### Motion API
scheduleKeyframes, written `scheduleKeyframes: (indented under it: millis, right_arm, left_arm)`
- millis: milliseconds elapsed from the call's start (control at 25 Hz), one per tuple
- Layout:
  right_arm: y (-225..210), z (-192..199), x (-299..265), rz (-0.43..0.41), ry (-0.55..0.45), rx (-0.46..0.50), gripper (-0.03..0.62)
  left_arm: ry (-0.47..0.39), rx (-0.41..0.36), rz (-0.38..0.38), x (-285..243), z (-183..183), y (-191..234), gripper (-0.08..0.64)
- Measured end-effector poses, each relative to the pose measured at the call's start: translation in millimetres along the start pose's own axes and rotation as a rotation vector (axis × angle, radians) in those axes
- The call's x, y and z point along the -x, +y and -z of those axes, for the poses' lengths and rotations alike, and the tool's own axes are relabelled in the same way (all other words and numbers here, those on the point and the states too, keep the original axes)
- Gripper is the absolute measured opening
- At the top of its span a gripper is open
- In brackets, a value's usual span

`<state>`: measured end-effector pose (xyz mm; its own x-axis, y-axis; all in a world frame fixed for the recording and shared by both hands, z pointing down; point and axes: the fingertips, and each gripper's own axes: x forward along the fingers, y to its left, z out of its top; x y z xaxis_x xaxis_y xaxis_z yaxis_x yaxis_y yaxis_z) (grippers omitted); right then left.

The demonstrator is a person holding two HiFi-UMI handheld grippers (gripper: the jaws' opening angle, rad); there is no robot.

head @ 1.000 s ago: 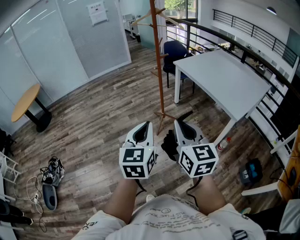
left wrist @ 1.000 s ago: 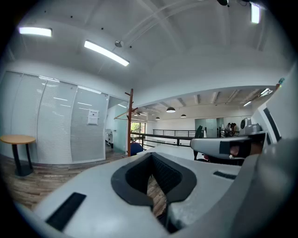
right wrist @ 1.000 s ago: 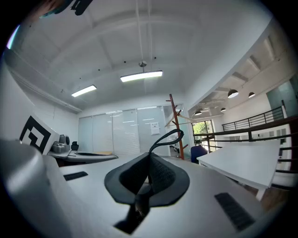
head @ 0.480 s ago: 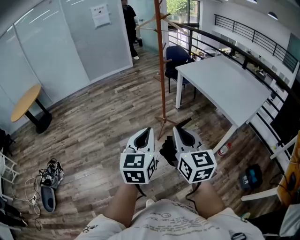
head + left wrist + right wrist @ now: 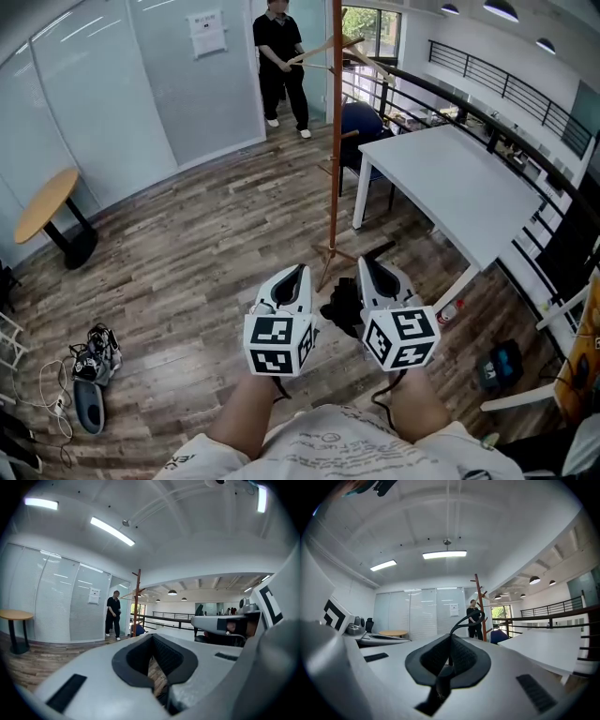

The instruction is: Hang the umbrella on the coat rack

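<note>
A round wooden table (image 5: 42, 202) stands by the glass wall at left. The left gripper (image 5: 296, 272) hangs with its jaws a narrow crack apart, holding nothing. Just beside it, low over the plank floor, dangles the folded black umbrella (image 5: 342, 305), its thin curved strap (image 5: 465, 619) pinched in the closed right gripper (image 5: 367, 262). The umbrella looks light and limp, likely to swing; that loop seems the natural hold and the part to slip over a peg. The coat rack (image 5: 336, 141) rises near, ahead; a white table (image 5: 450, 169) lies right. No containers show.
</note>
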<state>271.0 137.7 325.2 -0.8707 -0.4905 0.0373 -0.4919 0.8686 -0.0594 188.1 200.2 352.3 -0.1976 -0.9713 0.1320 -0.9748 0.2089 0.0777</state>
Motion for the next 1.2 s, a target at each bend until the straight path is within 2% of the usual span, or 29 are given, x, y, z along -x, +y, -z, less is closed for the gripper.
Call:
scheduleKeyframes:
  millis: [240, 600, 840, 1200]
  right_arm:
    - [26.1, -1.2, -29.3, 0.022, -0.006, -0.004, 0.002]
    - [28.9, 8.1, -85.1, 0.006, 0.002, -0.016, 0.002]
    - [-1.7, 4.6, -142.7, -0.017, 0.000, -0.022, 0.002]
    - [-64.4, -14.0, -238.9, -0.027, -0.019, -0.023, 0.002]
  left_arm:
    - [0.005, 0.031, 0.038, -1.0, 2.9, 39.7, 0.003]
    - [0.021, 0.020, 0.021, -32.4, 8.6, 85.3, 0.003]
    - [0.023, -0.012, 0.010, -95.8, -1.4, 104.9, 0.003]
    - [0.022, -0.013, 0.034, -207.2, -31.5, 129.4, 0.003]
